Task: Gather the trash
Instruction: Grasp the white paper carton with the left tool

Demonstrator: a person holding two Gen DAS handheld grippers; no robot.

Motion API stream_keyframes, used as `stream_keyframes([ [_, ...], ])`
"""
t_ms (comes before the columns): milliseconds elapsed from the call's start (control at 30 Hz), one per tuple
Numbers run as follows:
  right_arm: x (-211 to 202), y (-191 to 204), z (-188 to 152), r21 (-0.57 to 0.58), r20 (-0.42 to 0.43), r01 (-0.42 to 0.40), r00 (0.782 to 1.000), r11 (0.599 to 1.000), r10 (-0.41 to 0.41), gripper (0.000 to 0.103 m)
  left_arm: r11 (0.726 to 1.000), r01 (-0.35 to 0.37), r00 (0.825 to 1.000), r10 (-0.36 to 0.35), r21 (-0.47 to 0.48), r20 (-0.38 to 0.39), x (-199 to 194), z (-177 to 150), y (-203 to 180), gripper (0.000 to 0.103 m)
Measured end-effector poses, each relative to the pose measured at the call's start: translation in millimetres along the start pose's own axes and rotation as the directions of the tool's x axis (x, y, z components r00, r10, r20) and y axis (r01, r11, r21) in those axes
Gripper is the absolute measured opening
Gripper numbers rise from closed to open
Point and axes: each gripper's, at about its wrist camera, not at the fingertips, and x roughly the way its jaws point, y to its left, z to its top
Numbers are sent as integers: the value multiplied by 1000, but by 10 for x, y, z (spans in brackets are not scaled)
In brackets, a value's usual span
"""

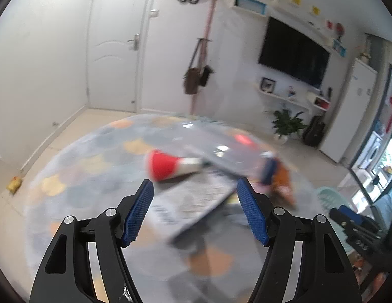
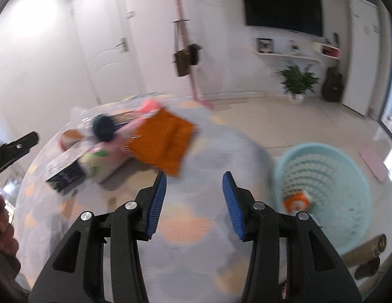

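Just ahead of the left tool (image 1: 194,189), whose jaws stand apart and empty, a red paper cup (image 1: 168,165) lies on its side on the table (image 1: 77,184), long axis crosswise. The right tool (image 2: 194,188), likewise empty and part-open, sits nearer the basket (image 2: 324,174).

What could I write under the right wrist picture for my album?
Empty, open right hand-held gripper over a patterned round table, beside a pale green basket already holding an orange wrapper.
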Motion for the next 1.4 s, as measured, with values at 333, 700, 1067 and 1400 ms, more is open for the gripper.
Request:
stream_keyframes([
  [333, 360, 1016, 67, -134, -65, -153, 987, 979, 146, 48, 992, 104, 986, -113, -73, -123, 449, 4, 593, 67],
  [700, 682, 1128, 59, -91, -140, -170, 978, 981, 157, 44, 975, 220, 949, -221, -31, -225, 645, -181, 361, 66],
  [1067, 454, 640, -9, -20, -119, -130, 985, 991, 127, 40, 963, 237, 929, -185, 129, -321, 617, -347, 18, 74],
  [1400, 620, 731, 221, 103, -141, -214, 964, 971, 227, 61, 959, 167, 946, -91, 230, -310, 726, -409, -143, 52],
])
